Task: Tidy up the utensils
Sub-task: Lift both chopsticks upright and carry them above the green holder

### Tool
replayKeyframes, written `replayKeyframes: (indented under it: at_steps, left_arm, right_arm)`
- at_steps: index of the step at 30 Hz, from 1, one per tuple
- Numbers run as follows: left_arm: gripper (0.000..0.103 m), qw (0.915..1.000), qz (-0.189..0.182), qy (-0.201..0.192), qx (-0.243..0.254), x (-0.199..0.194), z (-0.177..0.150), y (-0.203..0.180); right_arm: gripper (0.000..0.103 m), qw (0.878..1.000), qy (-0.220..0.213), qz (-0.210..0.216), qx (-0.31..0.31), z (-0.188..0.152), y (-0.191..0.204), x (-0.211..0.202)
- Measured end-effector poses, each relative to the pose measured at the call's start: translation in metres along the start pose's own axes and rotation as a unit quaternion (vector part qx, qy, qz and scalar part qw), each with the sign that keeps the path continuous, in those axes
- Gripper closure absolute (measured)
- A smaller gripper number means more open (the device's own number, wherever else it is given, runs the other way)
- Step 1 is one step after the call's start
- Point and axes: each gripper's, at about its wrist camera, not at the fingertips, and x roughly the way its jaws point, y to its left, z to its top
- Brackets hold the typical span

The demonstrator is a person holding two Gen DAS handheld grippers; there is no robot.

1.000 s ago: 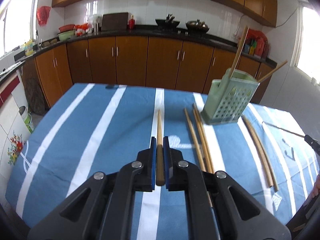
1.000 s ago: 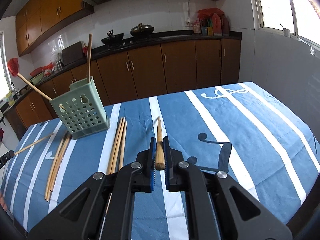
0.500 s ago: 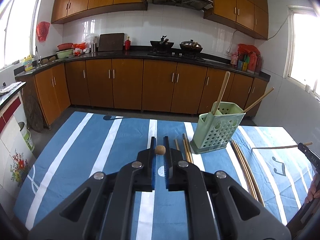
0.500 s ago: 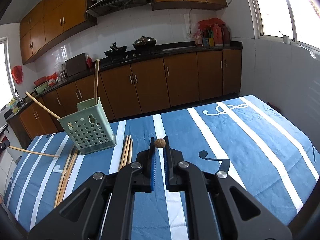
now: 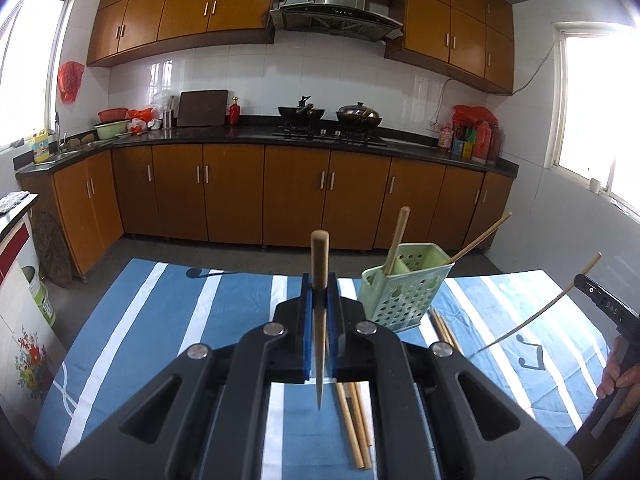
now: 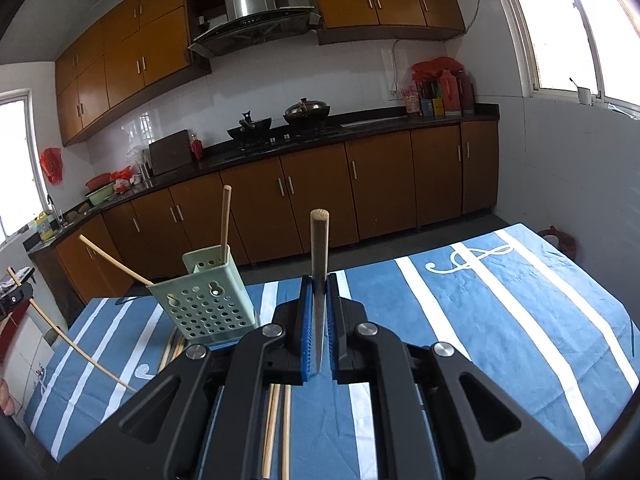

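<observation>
Since a second ago both grippers have come up off the striped tablecloth (image 5: 168, 320): each chopstick then lay flat along the cloth between the pads, and now each stands lifted clear of it, the kitchen cabinets filling more of both views. Left gripper (image 5: 320, 292) is clenched on one wooden chopstick (image 5: 320, 264); its long axis runs steeply up through the jaws, blunt thick end above the pads, thin tip hanging below them over the cloth. Right gripper (image 6: 319, 292) likewise grasps one chopstick (image 6: 319, 248), upright between the blue pads, round butt end on top, tapered tip just below the jaws. Green perforated holder (image 5: 404, 288) sits on the cloth just right of the left jaws; in the right wrist view the same holder (image 6: 204, 296) is left of the jaws. Two chopsticks stand in it, one near upright, one leaning far out over the rim. Loose chopsticks on the cloth: about three below and right of the left jaws (image 5: 354, 428), lying lengthwise toward the holder; two show below the right jaws (image 6: 276, 428); others beside the holder are partly hidden, count unsure. A hand (image 5: 618, 372) shows at the right edge of the left wrist view.
</observation>
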Motion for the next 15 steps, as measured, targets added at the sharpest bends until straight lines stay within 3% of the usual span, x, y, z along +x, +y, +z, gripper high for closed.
replayKeyframes:
  at_steps: [12,15]
  left_arm:
    - [0.096,0.9962,-0.056,-0.066,0.000,-0.007,0.054,-0.068]
    - [0.096,0.9941,-0.051,-0.096,-0.003,-0.004,0.076,-0.086]
  right_arm:
    - [0.096,0.994,-0.064,0.086,0.005,0.054,0.039,-0.021]
    - [0.096,0.991,-0.084,0.100,0.000,0.067,0.051,-0.021]
